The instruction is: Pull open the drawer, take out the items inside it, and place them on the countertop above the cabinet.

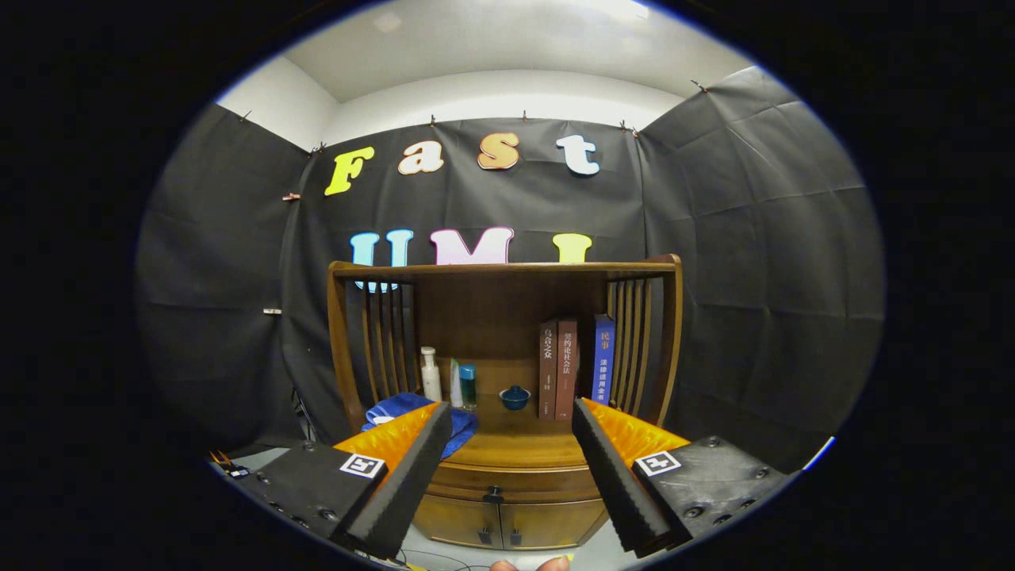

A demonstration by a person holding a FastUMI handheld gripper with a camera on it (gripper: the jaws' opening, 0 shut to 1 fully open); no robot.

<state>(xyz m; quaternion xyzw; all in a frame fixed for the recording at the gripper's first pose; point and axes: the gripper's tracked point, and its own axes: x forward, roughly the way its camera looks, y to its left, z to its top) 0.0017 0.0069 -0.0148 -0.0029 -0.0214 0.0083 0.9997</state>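
Drawer (511, 477): shut, a curved wooden front in the lower middle of the frame, just under the worktop and above two small cabinet doors; what lies inside is hidden.
Drawer knob (494, 495): small and dark, at the middle of the drawer's lower edge, low in the gap between the two fingers and slightly toward the left one.
Relation for the coming move: the drawer lies straight ahead of the claw and below its line, its long axis running side to side across the frame; my judgement is that the claw must drop and go forward to the knob, then draw back toward the camera.
Claw (511, 420): spread wide and empty, nothing between the fingers, both well short of the cabinet.
Fingers (404, 484): black ridged foam pads on orange ribbed backs, bolted to black blocks with square markers.
Worktop (519, 444): smooth brown wood with a rounded front edge, beyond the fingertips, bare in its middle.
Blue cloth (464, 424): soft, crumpled, on the worktop's left part, partly behind the left finger.
Bottles (430, 374): slim plastic ones, upright at the back left.
Blue bowl (515, 396): small, glazed, lidded, at the back middle.
Books (557, 369): upright, two brown and one blue, right of the bowl.
Cabinet frame (670, 341): polished wood with slatted sides under a flat top.
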